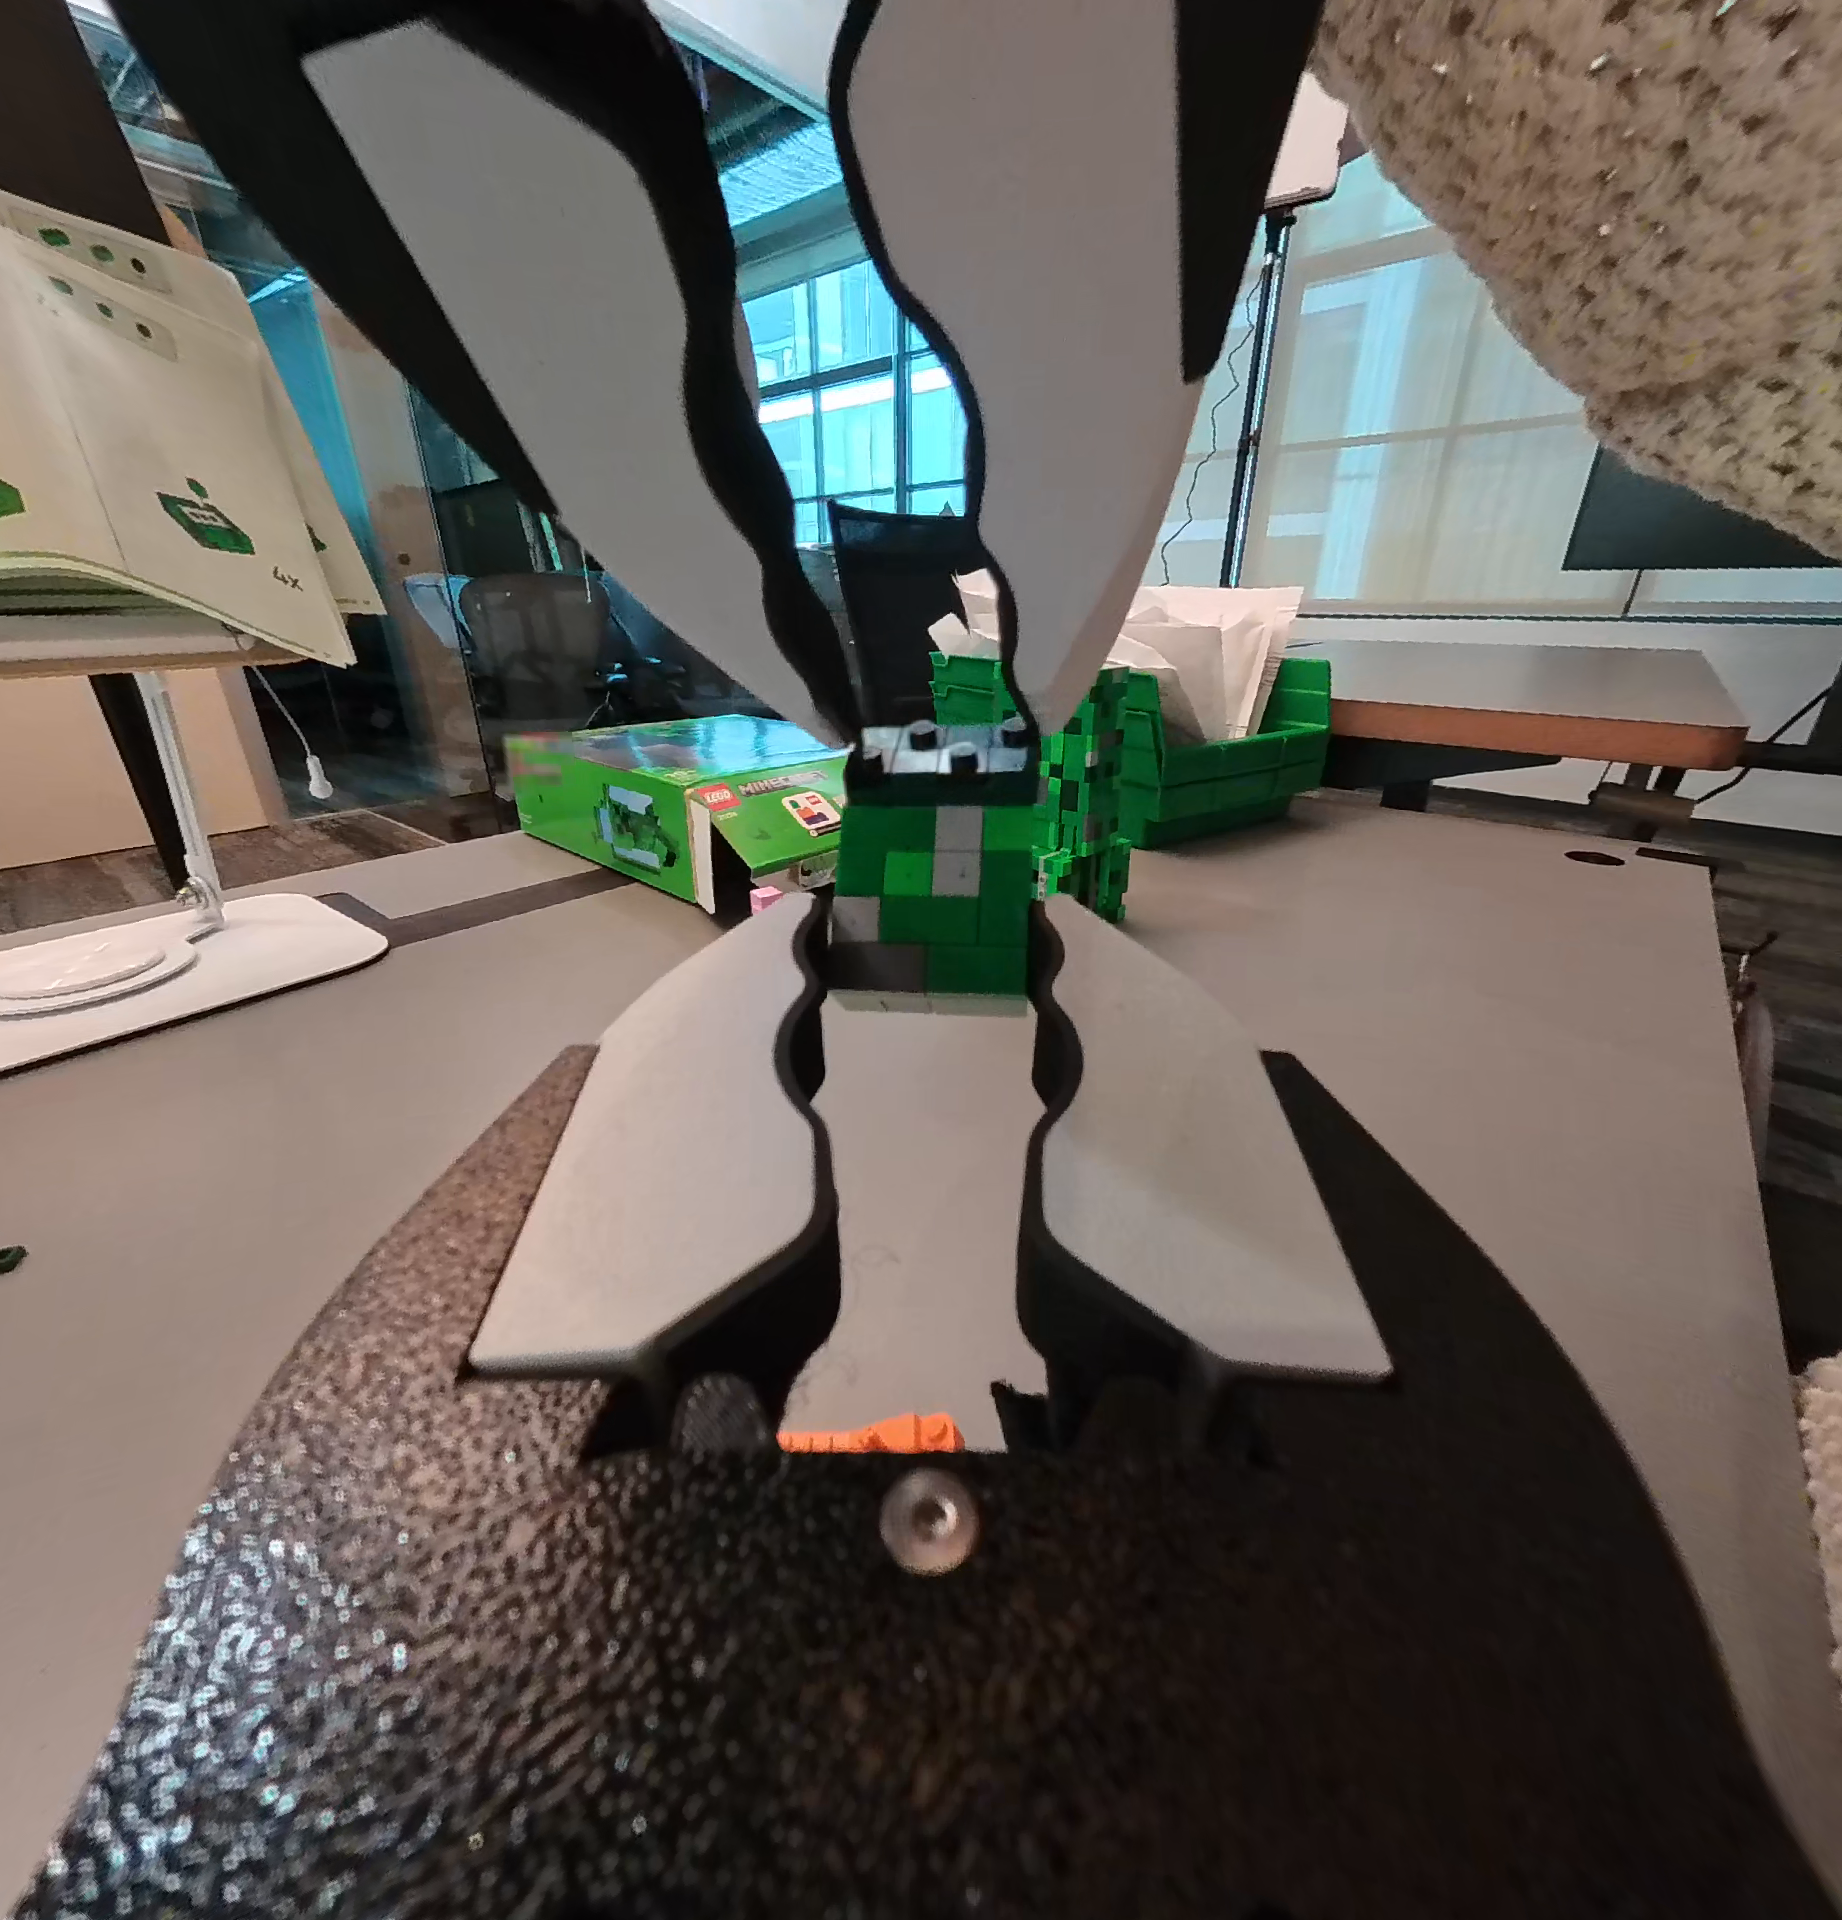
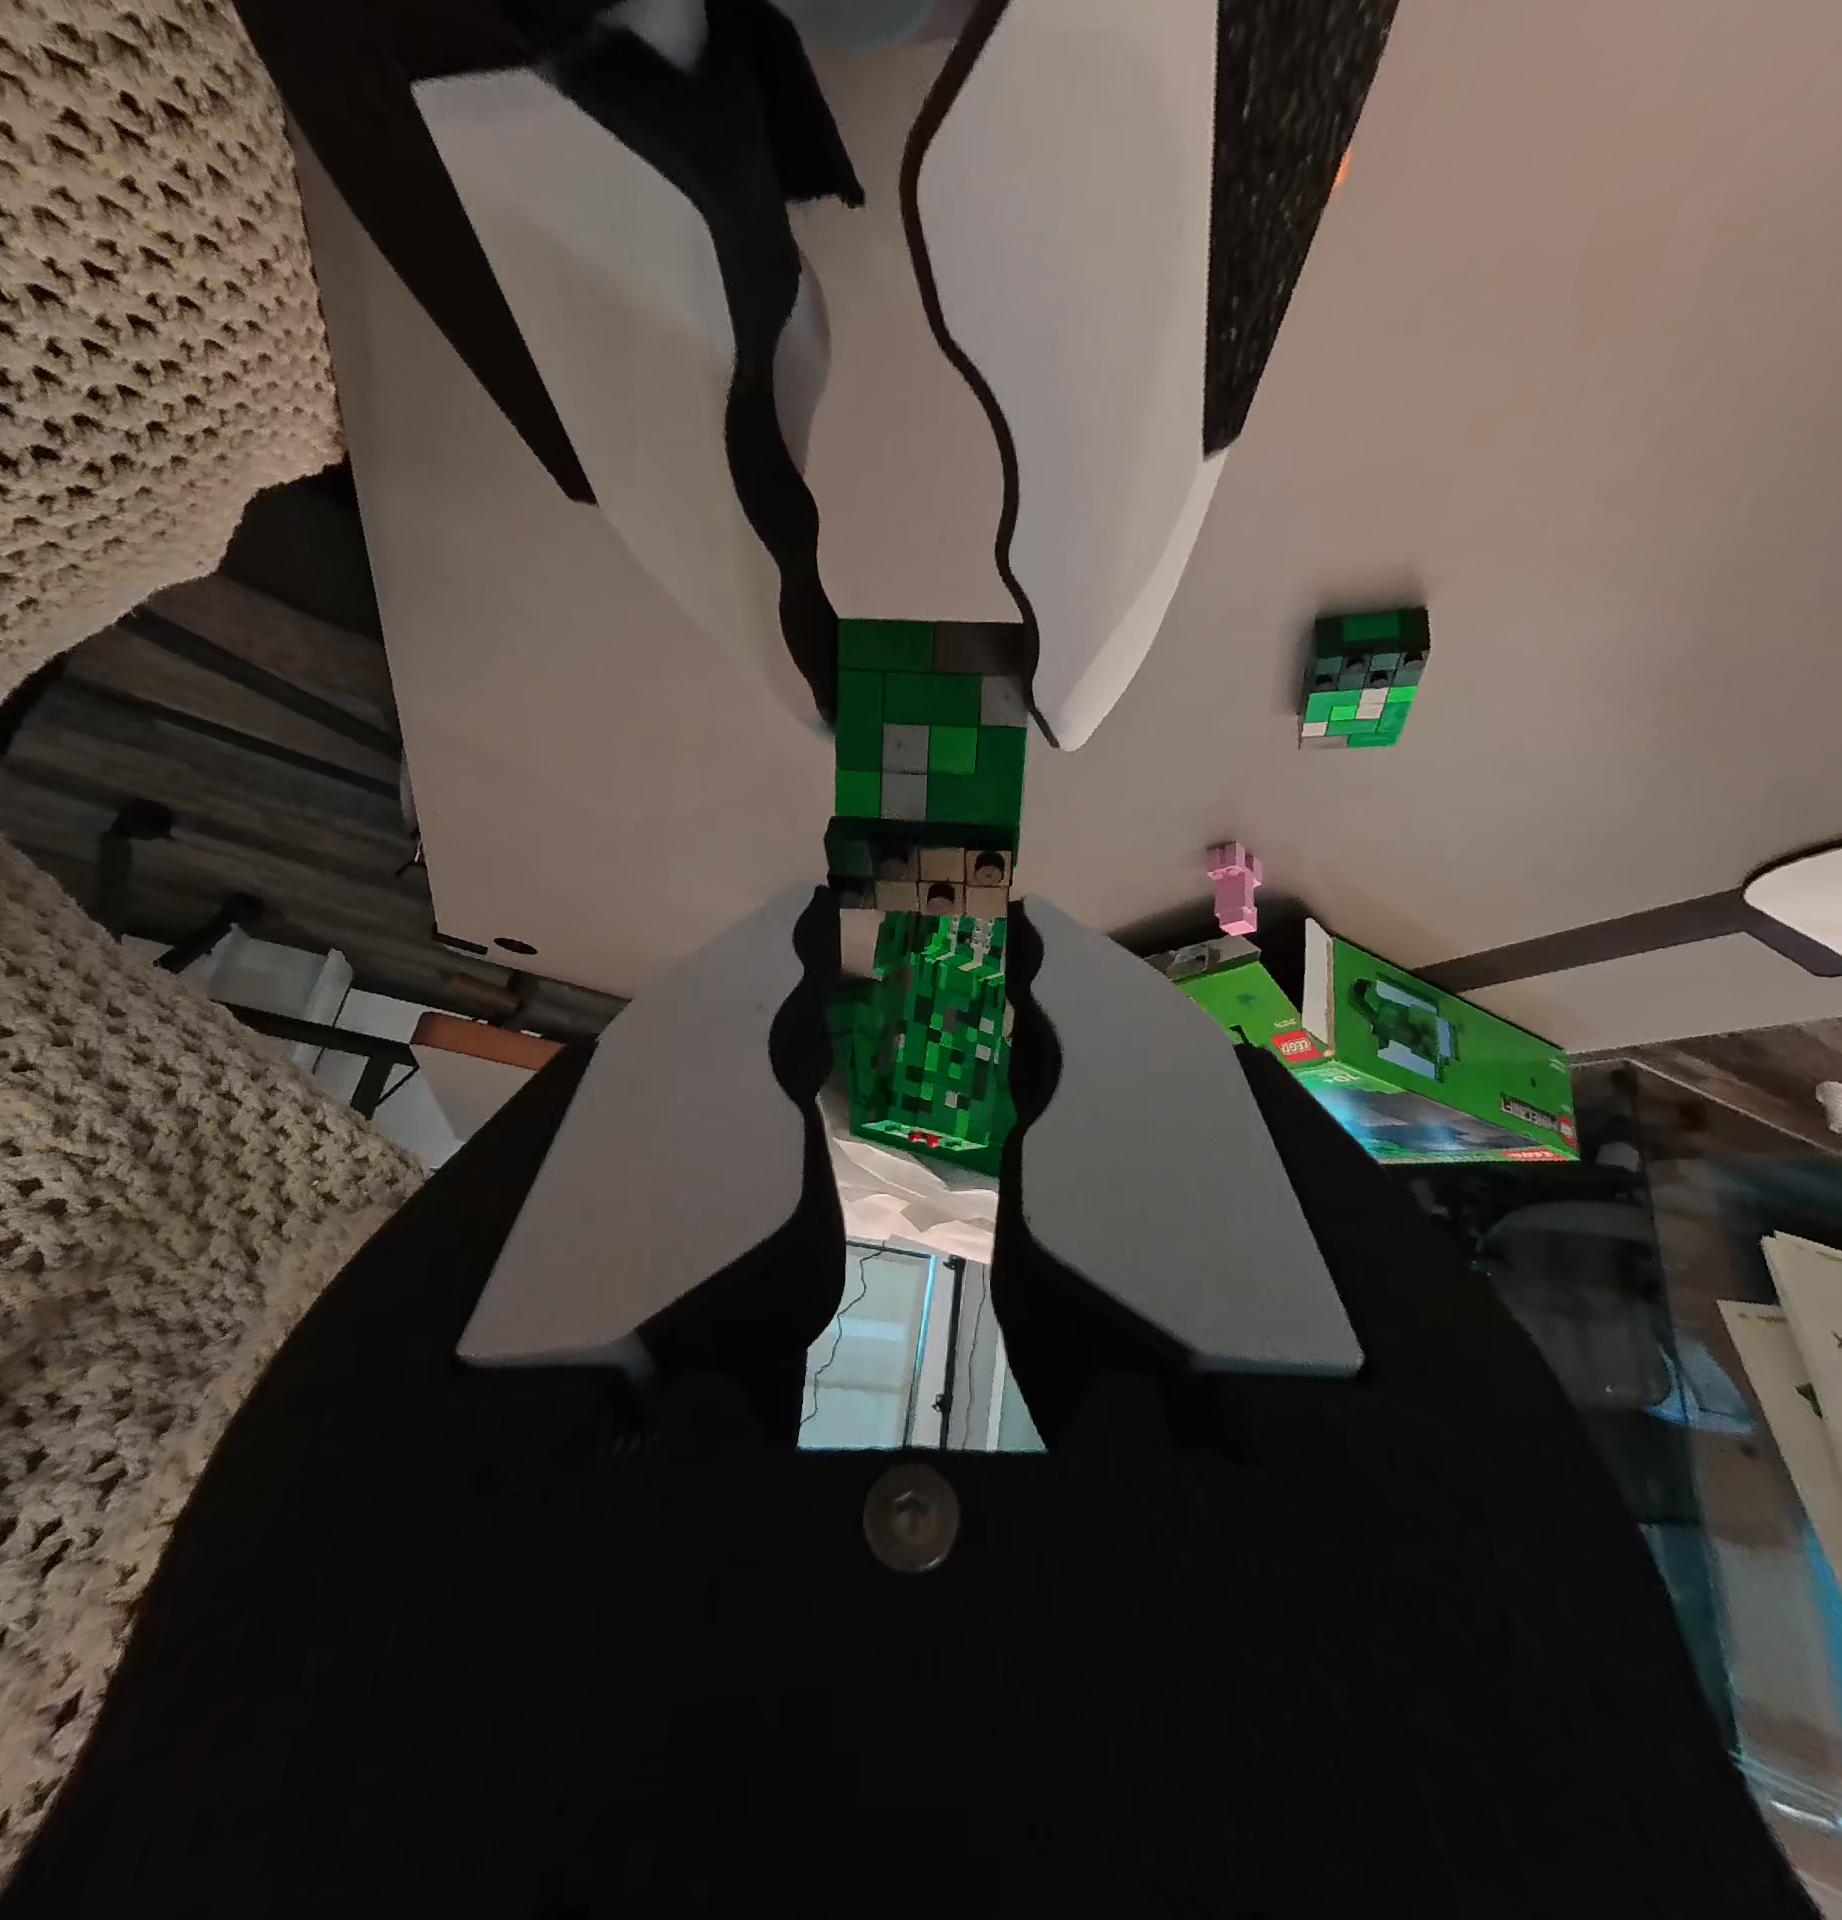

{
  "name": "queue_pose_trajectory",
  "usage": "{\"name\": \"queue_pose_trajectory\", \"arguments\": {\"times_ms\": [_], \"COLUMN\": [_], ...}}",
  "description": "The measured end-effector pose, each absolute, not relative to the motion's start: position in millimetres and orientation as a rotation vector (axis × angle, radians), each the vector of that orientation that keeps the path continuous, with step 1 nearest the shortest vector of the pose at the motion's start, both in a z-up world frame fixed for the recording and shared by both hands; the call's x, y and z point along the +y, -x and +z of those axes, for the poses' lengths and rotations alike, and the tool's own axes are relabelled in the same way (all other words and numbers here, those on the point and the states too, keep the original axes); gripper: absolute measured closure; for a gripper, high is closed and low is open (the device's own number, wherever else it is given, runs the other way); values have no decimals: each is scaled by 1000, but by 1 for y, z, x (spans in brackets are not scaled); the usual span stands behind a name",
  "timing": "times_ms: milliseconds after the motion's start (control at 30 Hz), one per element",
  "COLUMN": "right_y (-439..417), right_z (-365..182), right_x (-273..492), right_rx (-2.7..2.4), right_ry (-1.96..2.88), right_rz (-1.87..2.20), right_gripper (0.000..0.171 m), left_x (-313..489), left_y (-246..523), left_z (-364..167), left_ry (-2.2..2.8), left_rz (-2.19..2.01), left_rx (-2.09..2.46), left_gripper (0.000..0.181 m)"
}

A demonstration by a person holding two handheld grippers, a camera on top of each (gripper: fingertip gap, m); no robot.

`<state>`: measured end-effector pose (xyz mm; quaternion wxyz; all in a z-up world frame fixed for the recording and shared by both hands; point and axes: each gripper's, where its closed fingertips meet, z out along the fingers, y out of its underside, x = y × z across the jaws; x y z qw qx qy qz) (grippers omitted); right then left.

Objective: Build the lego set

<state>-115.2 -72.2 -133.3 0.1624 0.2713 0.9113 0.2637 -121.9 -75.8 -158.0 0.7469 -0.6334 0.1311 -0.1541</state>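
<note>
A green and grey lego block (image 1: 958,914) sits between the tips of my left gripper (image 1: 927,935), which is shut on its lower sides just above the grey table (image 1: 377,1122). My right gripper (image 1: 938,727) comes down from above and is shut on the block's top layer of dark and grey studs (image 1: 943,753). The right wrist view is upside down. In it, my right gripper (image 2: 922,904) pinches the studded layer (image 2: 917,868), and the left gripper (image 2: 932,717) holds the green block (image 2: 958,769) from the far side.
A tall green pixel figure (image 1: 1088,800) stands just behind the block. A green lego box (image 1: 668,800), a green bin of white bags (image 1: 1229,748), a booklet on a stand (image 1: 138,468), a second small green block (image 2: 1364,681) and a pink figure (image 2: 1237,883) are around. Knit sleeves (image 1: 1623,260) show at the edges. Both grippers' tips are roughly 30 centimeters from the pink figure (image 2: 1237,883).
</note>
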Motion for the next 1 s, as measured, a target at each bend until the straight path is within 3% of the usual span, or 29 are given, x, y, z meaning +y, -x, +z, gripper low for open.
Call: {"name": "queue_pose_trajectory", "arguments": {"times_ms": [1000], "right_y": [121], "right_z": [-136], "right_x": [-71], "right_rx": [2656], "right_ry": [-793], "right_rz": [729], "right_gripper": [133], "left_x": [-76], "left_y": [122], "left_z": [-159], "left_ry": [1390], "left_rz": [-349], "left_rx": [284], "left_gripper": [144]}}
